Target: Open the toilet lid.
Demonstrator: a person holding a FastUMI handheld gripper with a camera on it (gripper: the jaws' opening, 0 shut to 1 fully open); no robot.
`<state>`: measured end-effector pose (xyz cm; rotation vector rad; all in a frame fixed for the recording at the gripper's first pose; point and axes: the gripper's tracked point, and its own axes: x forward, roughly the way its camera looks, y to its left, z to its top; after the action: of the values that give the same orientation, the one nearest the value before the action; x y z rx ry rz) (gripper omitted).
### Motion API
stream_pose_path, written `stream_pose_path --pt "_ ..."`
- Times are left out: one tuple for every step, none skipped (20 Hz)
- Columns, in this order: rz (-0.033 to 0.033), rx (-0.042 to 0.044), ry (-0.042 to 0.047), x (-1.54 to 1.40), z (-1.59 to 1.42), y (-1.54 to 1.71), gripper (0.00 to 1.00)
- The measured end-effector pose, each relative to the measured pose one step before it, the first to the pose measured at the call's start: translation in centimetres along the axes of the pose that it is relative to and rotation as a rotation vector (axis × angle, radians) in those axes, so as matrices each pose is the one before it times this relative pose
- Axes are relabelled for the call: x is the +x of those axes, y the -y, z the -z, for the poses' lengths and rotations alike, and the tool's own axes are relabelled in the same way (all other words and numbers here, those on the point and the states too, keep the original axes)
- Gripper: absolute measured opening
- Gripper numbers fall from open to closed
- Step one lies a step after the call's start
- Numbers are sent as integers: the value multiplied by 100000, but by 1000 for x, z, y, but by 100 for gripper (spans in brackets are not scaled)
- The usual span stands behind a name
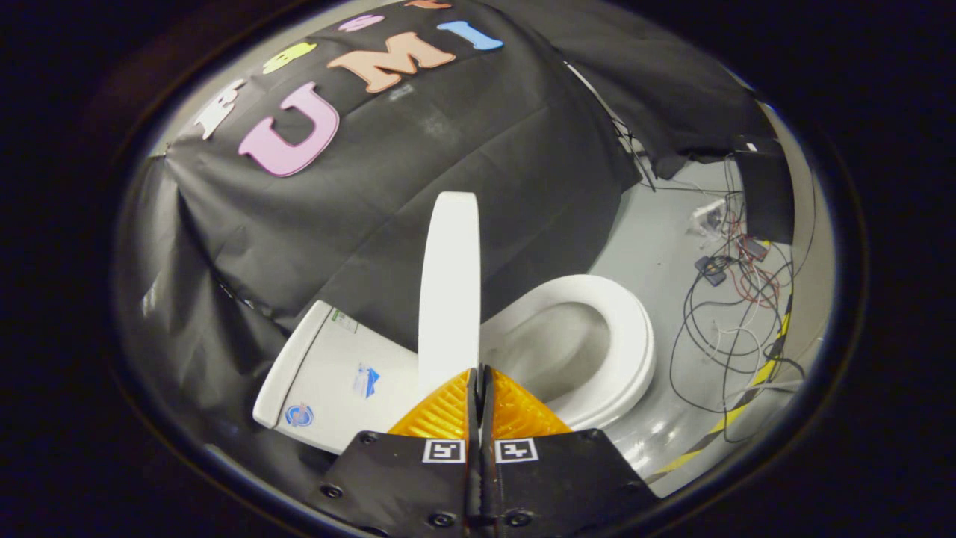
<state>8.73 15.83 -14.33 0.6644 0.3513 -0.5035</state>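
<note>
My claw (pixel 479 373) sits with its fingers pressed together, gripping nothing. Just ahead of the fingertips the toilet lid (pixel 449 284) stands raised, seen edge-on, between the tank (pixel 336 373) and the open seat (pixel 620 336). Loose cables (pixel 736 314) lie on the floor (pixel 657 246) beyond the bowl.

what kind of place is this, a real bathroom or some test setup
Likely a staged test booth, not a real bathroom: a white toilet with its lid raised stands before a black cloth wall, loose cables lie on the floor, and the gripper has its fingers together.
</note>
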Motion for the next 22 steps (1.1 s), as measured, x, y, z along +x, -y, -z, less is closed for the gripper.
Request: stream_pose_path --pt "-89 -266 208 -120 -76 -287 0" --pt "-345 -481 -86 -76 51 -371 0" --pt "-233 -645 235 -40 -67 -374 1" --pt "-175 -1558 -169 -98 8 -412 1" --pt "-329 -1377 -98 -27 46 -345 0" --pt "-948 -1115 -682 -78 -74 -508 1" --pt "-339 -1593 266 -125 -35 -456 0" --pt "127 -1724 130 -30 -4 -354 1" --pt "-285 -1142 157 -51 -124 -392 0" --pt "-223 -585 341 -62 -64 -418 0" --pt "-90 -834 231 -101 -36 -342 1" --pt "125 -945 418 -29 -11 -297 1" --pt "208 -878 124 37 -18 -187 1" --pt "89 -1055 156 44 -74 -209 0" --pt "-22 -1193 138 10 15 -211 1" --pt "36 -1145 196 -50 -115 -124 1" --pt "477 -968 429 73 30 -89 1" --pt "595 -708 458 3 -93 -102 1" --pt "189 -570 476 58 -149 -309 1" --pt "-29 -1205 542 122 -6 -424 1" --pt "-504 -1434 1240 -108 -287 -534 1" --pt "-583 -1429 593 9 -181 -558 1"
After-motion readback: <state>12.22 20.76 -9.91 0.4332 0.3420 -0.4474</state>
